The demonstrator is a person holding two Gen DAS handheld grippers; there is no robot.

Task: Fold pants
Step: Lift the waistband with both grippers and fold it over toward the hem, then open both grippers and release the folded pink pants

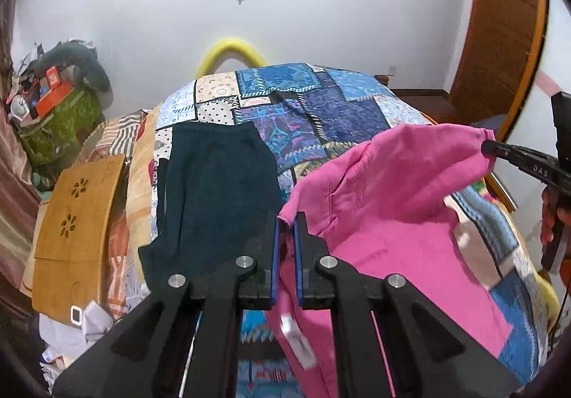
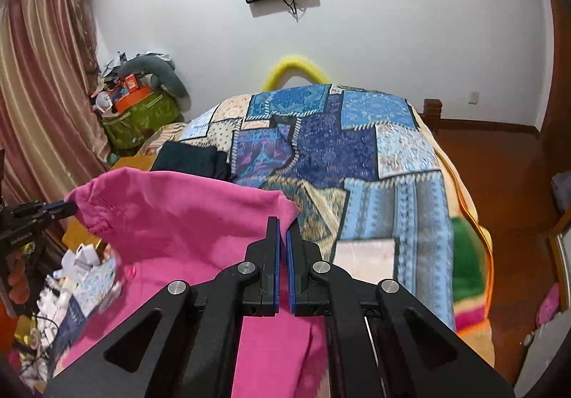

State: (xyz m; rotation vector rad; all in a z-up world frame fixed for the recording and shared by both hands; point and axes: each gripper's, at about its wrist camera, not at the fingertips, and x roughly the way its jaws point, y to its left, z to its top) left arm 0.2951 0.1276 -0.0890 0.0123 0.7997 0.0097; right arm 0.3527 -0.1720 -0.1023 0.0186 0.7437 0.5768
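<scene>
Above the quilted bed [image 2: 357, 155] we are holding the pink pants [image 1: 392, 191] stretched, left tongs [image 1: 286, 219] and right tongs [image 2: 282, 225] each pinching a corner, and thin grips are risking slippage.

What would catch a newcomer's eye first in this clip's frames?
The bright pink pants, lifted and stretched between the two tools: the left tool pinches one corner and the right tool the other. Beneath them spreads a blue patchwork bedspread, with a dark folded garment lying flat on its left part.
</scene>
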